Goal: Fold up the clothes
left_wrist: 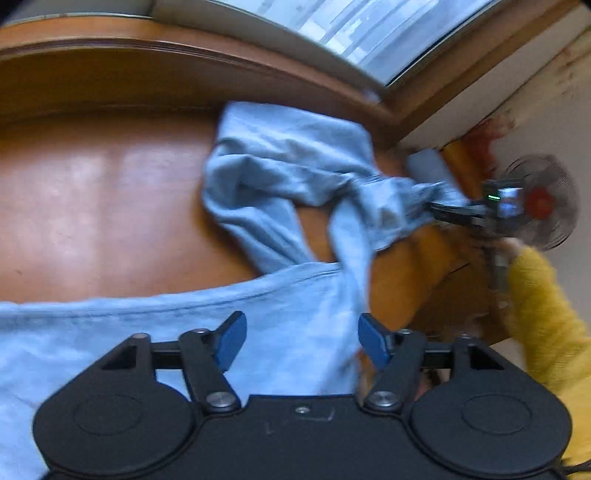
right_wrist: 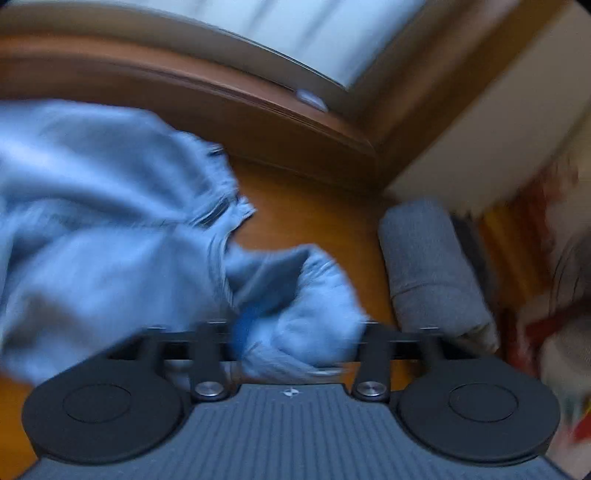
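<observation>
Surface: glossy orange-brown wooden tabletop (left_wrist: pixel 92 206), raised wooden ledge along its far edge, window (left_wrist: pixel 354 29) above; cream wall at the far right corner. Surroundings: 1 standing fan with red hub (left_wrist: pixel 541 201) beyond the right edge; 1 grey rolled cloth (right_wrist: pixel 430 266) lying near the far right corner. Task item: 1 light blue garment (left_wrist: pixel 280 166), crumpled toward the far edge at centre, a flatter part spread along the near edge. Left gripper (left_wrist: pixel 301 341): fingers spread wide above the near part, gripping nothing. Right gripper (right_wrist: pixel 295 332): closed on a bunched fold of the garment, blurred; in the left view it pulls fabric toward the right edge. Yellow sleeve (left_wrist: pixel 546 317) behind it.
</observation>
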### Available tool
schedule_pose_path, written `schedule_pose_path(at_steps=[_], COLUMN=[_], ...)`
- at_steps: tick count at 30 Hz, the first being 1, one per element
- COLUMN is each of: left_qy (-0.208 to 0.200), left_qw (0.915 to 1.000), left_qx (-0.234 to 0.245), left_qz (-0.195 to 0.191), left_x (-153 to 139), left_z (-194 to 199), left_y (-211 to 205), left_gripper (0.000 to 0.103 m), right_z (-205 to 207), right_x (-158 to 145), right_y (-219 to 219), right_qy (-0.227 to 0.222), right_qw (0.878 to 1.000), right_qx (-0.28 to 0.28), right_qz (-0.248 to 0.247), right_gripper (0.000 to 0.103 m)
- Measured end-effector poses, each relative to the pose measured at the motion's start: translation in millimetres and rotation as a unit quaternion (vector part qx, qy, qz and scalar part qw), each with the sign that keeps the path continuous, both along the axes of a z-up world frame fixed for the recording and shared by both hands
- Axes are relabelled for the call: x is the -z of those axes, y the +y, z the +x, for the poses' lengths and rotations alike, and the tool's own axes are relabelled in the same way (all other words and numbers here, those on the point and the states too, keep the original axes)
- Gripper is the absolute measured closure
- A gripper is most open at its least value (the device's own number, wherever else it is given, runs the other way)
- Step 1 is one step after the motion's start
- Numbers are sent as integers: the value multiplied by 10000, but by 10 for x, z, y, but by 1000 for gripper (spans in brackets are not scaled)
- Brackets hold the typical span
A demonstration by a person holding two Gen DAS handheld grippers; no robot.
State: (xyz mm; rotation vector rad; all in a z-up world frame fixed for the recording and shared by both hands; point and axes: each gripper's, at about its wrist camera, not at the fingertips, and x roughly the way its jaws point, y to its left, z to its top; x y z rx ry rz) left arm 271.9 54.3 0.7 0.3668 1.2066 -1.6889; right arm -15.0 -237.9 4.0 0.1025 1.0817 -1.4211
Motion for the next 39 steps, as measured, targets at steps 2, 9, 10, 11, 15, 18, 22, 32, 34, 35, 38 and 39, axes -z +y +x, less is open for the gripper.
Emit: schedule_pose_path(at_steps=[2,9,10,11,15,18,22,32,34,35,38,39], left_qy=[-305,-230,-245,-332,-850,-1193,-1404,-2126,-2306,-2387,-2455,-2420], left_qw=[9995,9995,9994,9989,9955,9921,9895,9765,9721,9700,9681,9691], left_qx=[-24,-186,-260,-326,-403,-377,-344,293,401,442,481,458], left_qz=[12,-99,-43,16,82,31,71,182,173,163,112,99], left_x=[57,173,205,237,283,310,384,520,523,525,527,527], left_z=[-44,80,102,121,152,142,127,-63,-125,-156,-167,-151], left_y=[-23,90,105,121,216,303,395,540,561,572,598,604], left_gripper=[38,33,32,32,32,31,30,19,13,13,13,13], right_z=[12,435,557,745,1492,1794,1895,1607,1493,1460,1475,1523], right_x=[-127,-663,-546,-432,64,306,432,-921,-1346,-1507,-1761,-1770], right_y=[192,775,791,813,834,782,815,841,838,832,831,835], right_qy=[95,-2255,-2539,-2651,-1881,-1281,-1417,-4205,-4814,-5030,-5356,-5374], right_qw=[9996,9582,9431,9315,9260,9286,9201,8424,8127,7975,7740,7730], right_qx=[-249,-1649,-1905,-2124,-2761,-2884,-2765,-3247,-3273,-3330,-3375,-3372], right_qz=[-37,616,988,1303,1759,1953,2384,897,255,80,-75,-9], right_gripper=[36,27,27,27,27,27,53,94,94,94,93,93])
